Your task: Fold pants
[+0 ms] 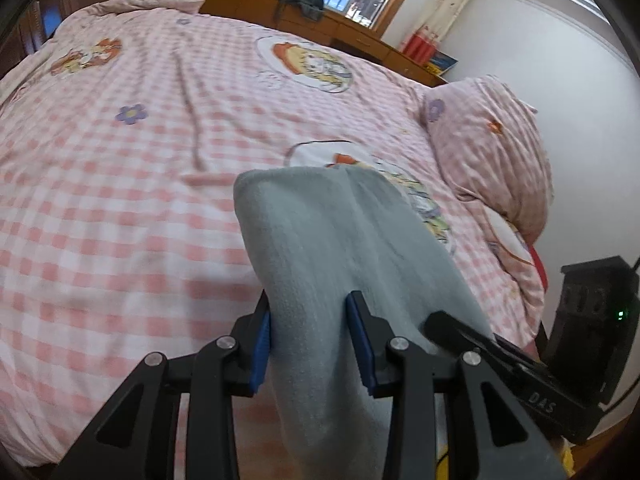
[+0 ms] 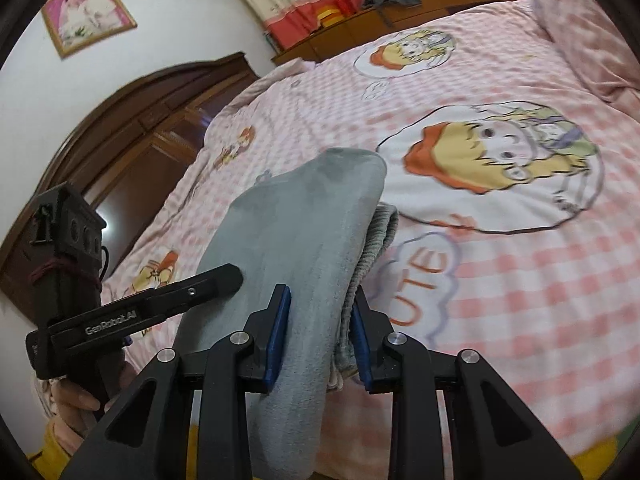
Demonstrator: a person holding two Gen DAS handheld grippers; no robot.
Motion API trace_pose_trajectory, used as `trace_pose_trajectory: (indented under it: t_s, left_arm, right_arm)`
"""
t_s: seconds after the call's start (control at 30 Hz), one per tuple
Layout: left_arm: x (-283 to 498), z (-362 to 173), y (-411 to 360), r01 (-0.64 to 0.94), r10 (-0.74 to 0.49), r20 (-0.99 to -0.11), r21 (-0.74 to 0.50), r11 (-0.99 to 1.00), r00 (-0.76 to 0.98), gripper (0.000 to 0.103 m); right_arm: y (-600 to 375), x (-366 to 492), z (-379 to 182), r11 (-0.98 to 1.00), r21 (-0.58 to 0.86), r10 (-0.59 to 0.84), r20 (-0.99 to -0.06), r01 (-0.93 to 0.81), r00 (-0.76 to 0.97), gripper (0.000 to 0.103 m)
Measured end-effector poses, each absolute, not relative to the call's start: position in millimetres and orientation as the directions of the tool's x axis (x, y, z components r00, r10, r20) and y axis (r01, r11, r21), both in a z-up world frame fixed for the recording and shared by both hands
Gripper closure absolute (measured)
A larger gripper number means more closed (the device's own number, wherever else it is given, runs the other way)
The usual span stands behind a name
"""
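1. The bed [image 1: 120, 200], in its pink checked cover, fills your view.
2. The grey pants [image 1: 320, 240] hang folded over it, held up between your two grippers.
3. Your left gripper [image 1: 310, 346] has its jaws clamped on the pants.
4. Your right gripper [image 2: 318, 338] has its jaws clamped on the bunched edge.

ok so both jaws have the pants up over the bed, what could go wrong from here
1. The grey pants hang bunched between the left gripper, so layers could slide apart when laid on the checked quilt.
2. In the right gripper the ribbed waistband sits right at one pad's edge and might slip out.
3. The two grippers are close together, so they could bump.
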State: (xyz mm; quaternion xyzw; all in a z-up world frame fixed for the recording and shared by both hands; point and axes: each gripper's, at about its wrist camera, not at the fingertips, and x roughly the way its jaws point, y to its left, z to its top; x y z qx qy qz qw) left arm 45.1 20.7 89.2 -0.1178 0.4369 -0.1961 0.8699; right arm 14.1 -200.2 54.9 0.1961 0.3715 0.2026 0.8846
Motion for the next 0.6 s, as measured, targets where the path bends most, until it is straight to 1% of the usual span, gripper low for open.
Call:
trace_pose_trajectory:
  t_s: [0.17, 0.4, 0.5, 0.6]
  left_arm:
    - [59, 67, 49, 0.221, -0.429, -0.729, -0.37, 0.902, 0.533, 0.066]
    - [67, 35, 61, 0.201, -0.404, -0.757, -0.352, 0.914, 0.513, 0.066]
    - [65, 28, 64, 0.205, -0.41, -0.746, -0.357, 0.911, 0.525, 0.065]
    - [64, 25, 62, 0.2, -0.402, -0.745, -0.351, 0.915, 0.533, 0.061]
  right_arm:
    - [-174, 29, 40, 0.853, 0.477, 0.494, -0.602, -0.213, 0.628, 0.073]
    - [-157, 39, 12, 0.88, 0.43, 0.459, -0.668, -0.199, 0.586, 0.073]
    - [-159, 40, 5, 0.877, 0.441, 0.463, -0.674, -0.189, 0.576, 0.072]
    - [-162, 42, 1, 0.873, 0.452, 0.468, -0.676, -0.181, 0.57, 0.072]
